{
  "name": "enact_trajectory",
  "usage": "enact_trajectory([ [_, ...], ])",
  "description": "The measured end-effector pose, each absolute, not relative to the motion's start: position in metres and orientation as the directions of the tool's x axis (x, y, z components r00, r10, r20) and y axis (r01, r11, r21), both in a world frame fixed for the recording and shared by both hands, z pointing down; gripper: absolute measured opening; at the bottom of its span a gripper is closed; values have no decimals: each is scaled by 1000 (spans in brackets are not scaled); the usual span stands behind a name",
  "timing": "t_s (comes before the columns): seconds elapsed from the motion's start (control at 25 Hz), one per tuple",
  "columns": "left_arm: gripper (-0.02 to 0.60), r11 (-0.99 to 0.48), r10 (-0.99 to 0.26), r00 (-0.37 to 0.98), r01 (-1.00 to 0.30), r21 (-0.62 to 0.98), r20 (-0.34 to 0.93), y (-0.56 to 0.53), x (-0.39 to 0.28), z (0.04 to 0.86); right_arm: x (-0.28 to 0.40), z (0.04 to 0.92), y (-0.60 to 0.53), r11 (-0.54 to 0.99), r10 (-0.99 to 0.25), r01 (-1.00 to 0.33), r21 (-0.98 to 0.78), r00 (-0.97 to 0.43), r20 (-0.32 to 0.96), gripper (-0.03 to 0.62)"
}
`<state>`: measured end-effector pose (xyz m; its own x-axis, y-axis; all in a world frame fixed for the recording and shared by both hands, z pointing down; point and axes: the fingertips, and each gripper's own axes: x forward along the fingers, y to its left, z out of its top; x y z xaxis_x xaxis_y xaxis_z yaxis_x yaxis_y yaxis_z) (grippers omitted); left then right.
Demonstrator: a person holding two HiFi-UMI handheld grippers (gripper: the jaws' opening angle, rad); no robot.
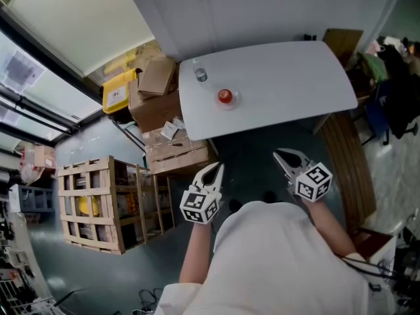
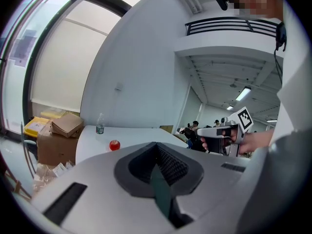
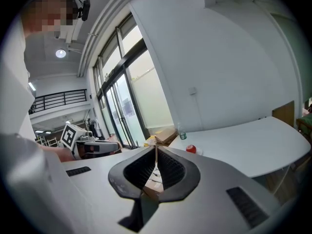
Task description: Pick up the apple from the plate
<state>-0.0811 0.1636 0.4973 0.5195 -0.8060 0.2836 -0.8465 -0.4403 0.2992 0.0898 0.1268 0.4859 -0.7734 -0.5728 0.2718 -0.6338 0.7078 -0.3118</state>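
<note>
A red apple (image 1: 225, 96) rests on a small clear plate (image 1: 231, 104) near the left end of the white table (image 1: 289, 84). It also shows small and far off as the apple (image 2: 114, 145) in the left gripper view and the apple (image 3: 190, 149) in the right gripper view. My left gripper (image 1: 216, 168) and right gripper (image 1: 282, 154) hover over the floor short of the table's near edge, well apart from the apple. Both are shut with nothing between the jaws: the left gripper (image 2: 156, 144) and the right gripper (image 3: 156, 147) show their tips meeting.
A water bottle (image 1: 200, 73) stands on the table behind the apple. Cardboard boxes (image 1: 161, 110) and a yellow bin (image 1: 118, 92) crowd the table's left side, and a wooden crate (image 1: 108, 202) stands nearer. A wooden panel (image 1: 354, 169) lies to the right.
</note>
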Motion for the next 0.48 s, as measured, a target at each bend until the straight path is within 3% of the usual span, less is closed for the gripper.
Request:
enact_trajectory([
  [0.48,2,-490,-769,568,-819,299,294,178,-117,504,43,495,152,690,-597,-663,-290,-748,289,38],
])
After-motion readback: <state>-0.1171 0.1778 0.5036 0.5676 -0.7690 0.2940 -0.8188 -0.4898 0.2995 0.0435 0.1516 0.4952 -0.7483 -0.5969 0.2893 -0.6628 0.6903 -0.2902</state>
